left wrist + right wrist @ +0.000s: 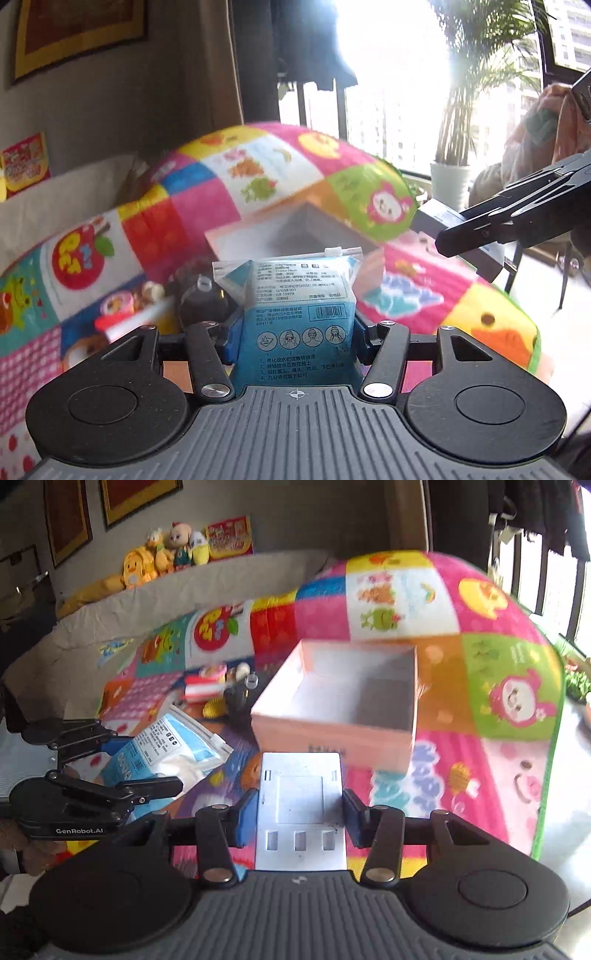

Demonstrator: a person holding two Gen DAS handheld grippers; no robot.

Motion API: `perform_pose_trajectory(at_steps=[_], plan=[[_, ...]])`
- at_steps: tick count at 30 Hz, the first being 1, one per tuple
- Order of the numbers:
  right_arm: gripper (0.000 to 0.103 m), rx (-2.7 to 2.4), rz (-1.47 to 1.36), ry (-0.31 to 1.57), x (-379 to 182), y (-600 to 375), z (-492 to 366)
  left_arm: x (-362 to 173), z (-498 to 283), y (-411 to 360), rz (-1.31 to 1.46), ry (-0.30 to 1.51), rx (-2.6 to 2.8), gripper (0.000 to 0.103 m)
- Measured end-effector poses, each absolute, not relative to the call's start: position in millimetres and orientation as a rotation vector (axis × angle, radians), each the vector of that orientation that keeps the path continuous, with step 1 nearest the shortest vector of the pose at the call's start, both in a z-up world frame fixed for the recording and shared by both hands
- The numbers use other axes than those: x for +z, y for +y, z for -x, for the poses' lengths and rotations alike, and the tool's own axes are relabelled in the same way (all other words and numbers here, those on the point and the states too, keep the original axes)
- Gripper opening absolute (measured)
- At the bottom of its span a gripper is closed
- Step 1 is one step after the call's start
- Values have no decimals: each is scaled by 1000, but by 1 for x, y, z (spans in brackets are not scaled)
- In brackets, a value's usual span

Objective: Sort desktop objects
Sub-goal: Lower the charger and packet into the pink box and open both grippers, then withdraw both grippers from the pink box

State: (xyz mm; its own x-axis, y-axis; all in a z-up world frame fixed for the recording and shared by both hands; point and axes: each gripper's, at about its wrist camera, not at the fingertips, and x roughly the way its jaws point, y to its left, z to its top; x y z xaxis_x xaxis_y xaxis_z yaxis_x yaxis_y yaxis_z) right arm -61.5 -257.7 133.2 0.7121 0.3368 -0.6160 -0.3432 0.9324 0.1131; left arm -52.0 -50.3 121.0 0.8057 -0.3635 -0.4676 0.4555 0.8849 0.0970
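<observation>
My left gripper (293, 332) is shut on a blue and white sachet pack (295, 314) with printed text, held above the colourful mat. The pack also shows in the right wrist view (166, 749), between the left gripper's fingers (155, 786). My right gripper (299, 816) is shut on a flat grey plastic piece (301, 805) with small slots, held just in front of an open pink box (332, 734). The box is empty inside. In the left wrist view the box (258, 236) lies behind the pack, and the right gripper (491, 225) holds the grey piece (436, 218) at the right.
A patchwork play mat (498, 686) covers the table. Small toys, a red-striped item (203, 692) and a small dark bottle (240, 694) lie left of the box. Plush toys (162, 557) sit on a sofa back. A potted plant (450, 181) stands by the window.
</observation>
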Motion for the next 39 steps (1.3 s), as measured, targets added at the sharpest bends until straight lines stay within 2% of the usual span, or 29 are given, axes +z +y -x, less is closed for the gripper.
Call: perform_pose_trajectory(at_steps=[5,7,8,9,10,11,22,24,29,32,35,39], plan=[[47,306,-89,509,192,-275,24,145,-26,-72,-59,399,-442,62],[47,276,-115,495,205,-275,-8,143,-61,-79,-27,379,-417,81],[47,259,-121,498,210,-274,-29,141,-76,-80,-23,386,-391,99],[51,243,-117,505,211,-272,-49,138,-86,-78,-19,399,-370,99],[62,212,-115,515,210,-271,-68,134,-94,-73,-14,424,-353,99],[66,175,-120,529,207,-269,-84,130,-95,-64,-5,441,-342,99],[68,192,-95,676,138,-245,-131,58,-34,30,-33,537,-135,102],[72,235,-36,679,134,-218,-131,45,-28,41,-31,560,-109,102],[73,327,187,683,119,-123,-134,26,-20,67,45,616,-85,102],[73,369,258,720,99,-75,-145,22,-10,73,56,616,-90,102],[80,360,387,724,74,-38,-156,15,-4,75,59,618,-103,102],[81,315,556,747,41,-13,-169,12,-2,83,114,618,-135,102]])
